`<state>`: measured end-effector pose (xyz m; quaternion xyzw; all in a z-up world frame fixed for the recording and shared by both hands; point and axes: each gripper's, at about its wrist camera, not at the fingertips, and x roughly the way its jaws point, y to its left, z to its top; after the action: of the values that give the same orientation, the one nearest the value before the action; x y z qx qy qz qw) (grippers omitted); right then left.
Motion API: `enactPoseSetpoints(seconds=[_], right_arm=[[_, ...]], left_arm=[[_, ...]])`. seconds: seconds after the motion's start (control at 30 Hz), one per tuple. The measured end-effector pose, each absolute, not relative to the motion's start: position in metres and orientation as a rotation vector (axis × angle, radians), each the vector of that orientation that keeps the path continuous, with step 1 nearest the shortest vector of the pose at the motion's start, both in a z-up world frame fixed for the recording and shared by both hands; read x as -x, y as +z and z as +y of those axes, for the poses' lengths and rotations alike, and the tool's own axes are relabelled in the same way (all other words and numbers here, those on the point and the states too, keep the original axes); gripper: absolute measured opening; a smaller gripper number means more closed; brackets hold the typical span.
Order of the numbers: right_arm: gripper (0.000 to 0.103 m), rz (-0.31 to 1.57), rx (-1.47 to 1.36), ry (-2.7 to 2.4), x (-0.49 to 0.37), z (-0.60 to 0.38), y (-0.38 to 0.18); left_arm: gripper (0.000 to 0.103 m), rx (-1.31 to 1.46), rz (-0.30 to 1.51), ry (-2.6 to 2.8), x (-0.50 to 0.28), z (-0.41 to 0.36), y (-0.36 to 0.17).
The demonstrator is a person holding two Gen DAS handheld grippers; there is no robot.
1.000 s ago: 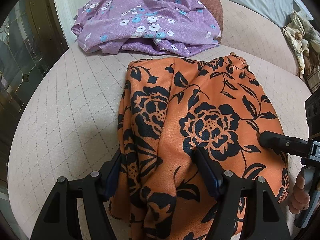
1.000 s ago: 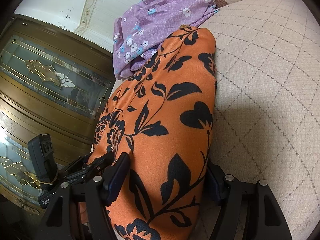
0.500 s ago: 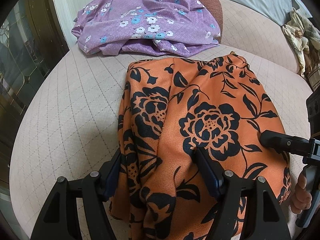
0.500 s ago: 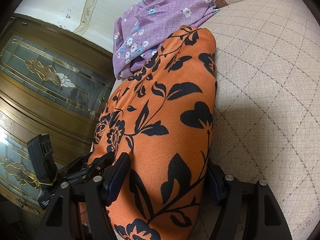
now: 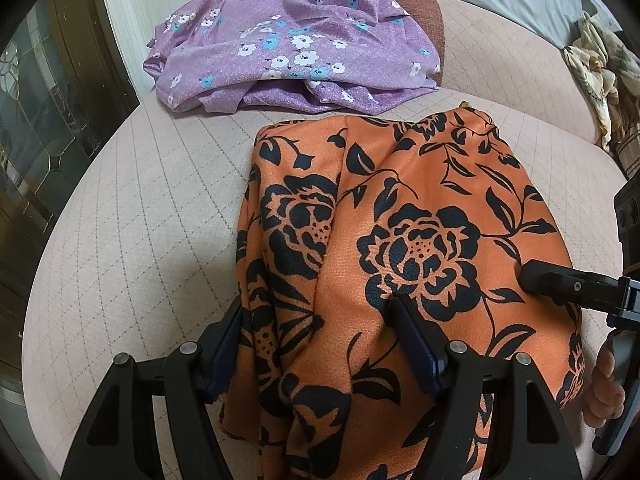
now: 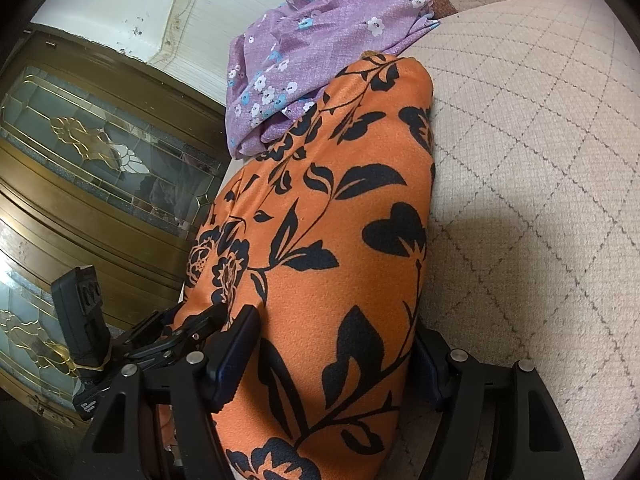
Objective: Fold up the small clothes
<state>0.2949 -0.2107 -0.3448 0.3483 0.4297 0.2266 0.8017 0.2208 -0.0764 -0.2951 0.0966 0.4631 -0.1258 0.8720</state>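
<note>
- Left wrist view: the left gripper (image 5: 316, 344) has its jaws spread wide, with the near hem of the orange floral garment (image 5: 416, 240) bunched between them. Whether they pinch it I cannot tell. The garment's long axis runs straight ahead over the sofa cushion (image 5: 132, 220) towards the purple floral garment (image 5: 288, 48) at the far edge.
- Right wrist view: the right gripper (image 6: 336, 364) likewise straddles the orange garment's near end, grip unclear. The hands look equally near, side by side.
</note>
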Motion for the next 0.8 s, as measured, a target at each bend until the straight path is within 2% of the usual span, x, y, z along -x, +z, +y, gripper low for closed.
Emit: enactPoseSetpoints(seconds=[0.8], right_arm=[[0.073,0.915,-0.733,0.488,-0.2928,-0.2116,-0.3437]], left_arm=[[0.075,-0.206,0.966,-0.259,-0.2200,-0.0770,-0.2947]])
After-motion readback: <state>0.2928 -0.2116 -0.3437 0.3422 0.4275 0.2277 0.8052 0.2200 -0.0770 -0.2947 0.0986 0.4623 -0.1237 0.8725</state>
